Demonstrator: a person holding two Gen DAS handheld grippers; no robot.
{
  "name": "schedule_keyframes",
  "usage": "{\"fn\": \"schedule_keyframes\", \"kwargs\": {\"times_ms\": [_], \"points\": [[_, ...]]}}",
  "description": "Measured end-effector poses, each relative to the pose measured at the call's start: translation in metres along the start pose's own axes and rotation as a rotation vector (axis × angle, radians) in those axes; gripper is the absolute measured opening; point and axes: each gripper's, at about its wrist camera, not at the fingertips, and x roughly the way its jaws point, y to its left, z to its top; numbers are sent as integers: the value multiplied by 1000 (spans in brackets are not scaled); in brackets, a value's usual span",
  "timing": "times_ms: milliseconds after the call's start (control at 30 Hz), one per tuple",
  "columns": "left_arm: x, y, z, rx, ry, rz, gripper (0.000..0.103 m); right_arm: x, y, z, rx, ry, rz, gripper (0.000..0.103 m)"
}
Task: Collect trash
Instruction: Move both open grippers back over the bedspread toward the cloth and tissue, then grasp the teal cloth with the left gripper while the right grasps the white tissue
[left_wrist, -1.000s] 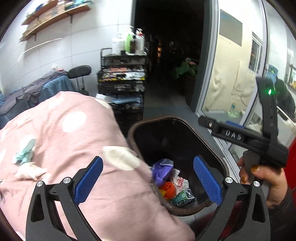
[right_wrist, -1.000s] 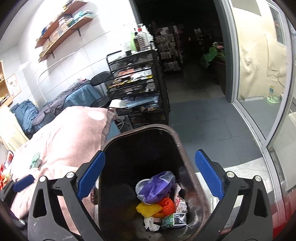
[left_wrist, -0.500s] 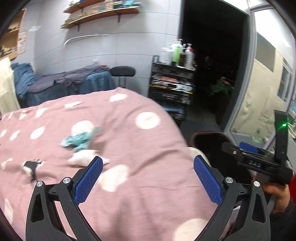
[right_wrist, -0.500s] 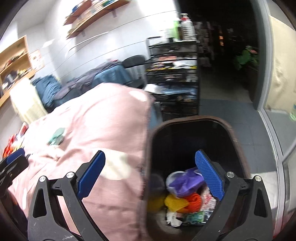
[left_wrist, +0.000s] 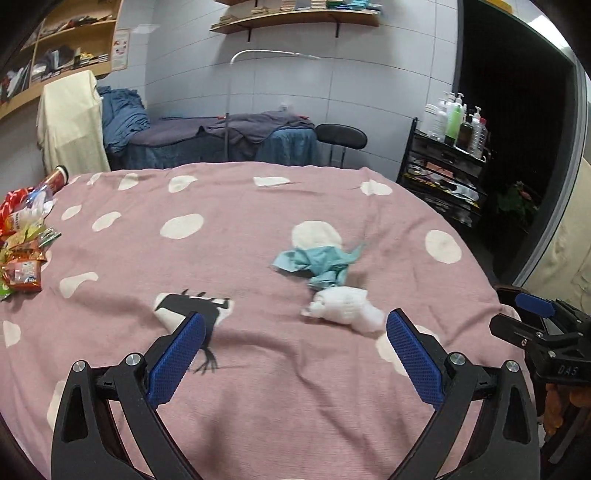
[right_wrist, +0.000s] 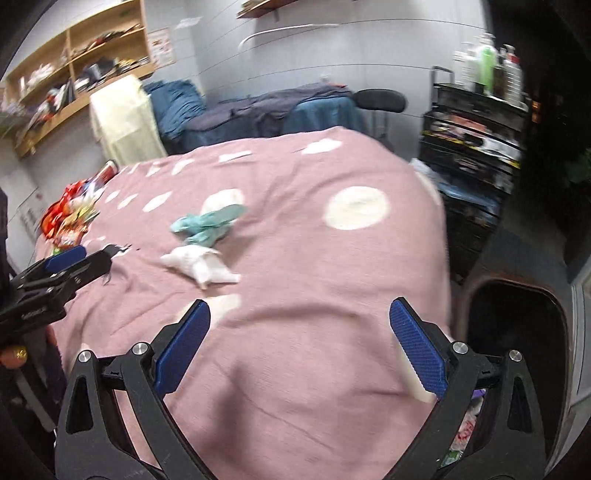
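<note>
Both empty, jaws spread wide: left hand-held gripper (left_wrist: 295, 350) and right hand-held gripper (right_wrist: 299, 341), hovering over the near part of the pink dotted bed cover (left_wrist: 240, 387).

2 pieces of trash near the middle of the bed: white crumpled tissue (left_wrist: 343, 310) and, touching it on the far side, teal crumpled paper (left_wrist: 317, 264). From the left hand-held gripper, tissue at about 1 o'clock, just beyond the right finger pad (left_wrist: 413, 358); from the right hand-held gripper, at about 11 o'clock and farther off (right_wrist: 199, 264). Left hand-held gripper likely the nearer. Long axis of the tissue roughly crosswise in the left view, running 9 to 3 o'clock, so a straight forward reach probably enough.

More wrappers piled at the far left edge of the bed (left_wrist: 22, 254). Trash bin (right_wrist: 517, 332) on the floor at 3 o'clock of the right hand-held gripper, beside the bed edge. Open cover all around the tissue; only crowding from the teal paper beyond.
</note>
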Motion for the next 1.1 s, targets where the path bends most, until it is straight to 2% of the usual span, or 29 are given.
{"fn": "schedule_keyframes", "kwargs": {"times_ms": [233, 400, 533, 633, 733, 800, 867, 967, 1100], "points": [[6, 40, 3, -60, 14, 58, 97, 35, 48, 17, -104, 80, 73, 96], [18, 54, 6, -78, 42, 53, 97, 66, 71, 29, -162, 164, 102, 96], [26, 56, 9, -78, 54, 41, 97, 93, 90, 42, -258, 229, 84, 95], [32, 57, 12, -84, 63, 25, 97, 112, 100, 48, -301, 263, 94, 86], [37, 54, 15, -70, 68, 20, 97, 135, 105, 51, -312, 333, 130, 71], [39, 51, 16, -58, 73, 16, 97, 142, 107, 49, -316, 363, 161, 47], [41, 49, 17, -47, 76, 14, 97, 143, 106, 48, -306, 363, 192, 33], [45, 46, 20, -31, 83, 11, 97, 136, 102, 46, -276, 347, 228, 26], [50, 38, 25, -3, 92, -2, 96, 112, 93, 41, -252, 308, 247, 26]]}}
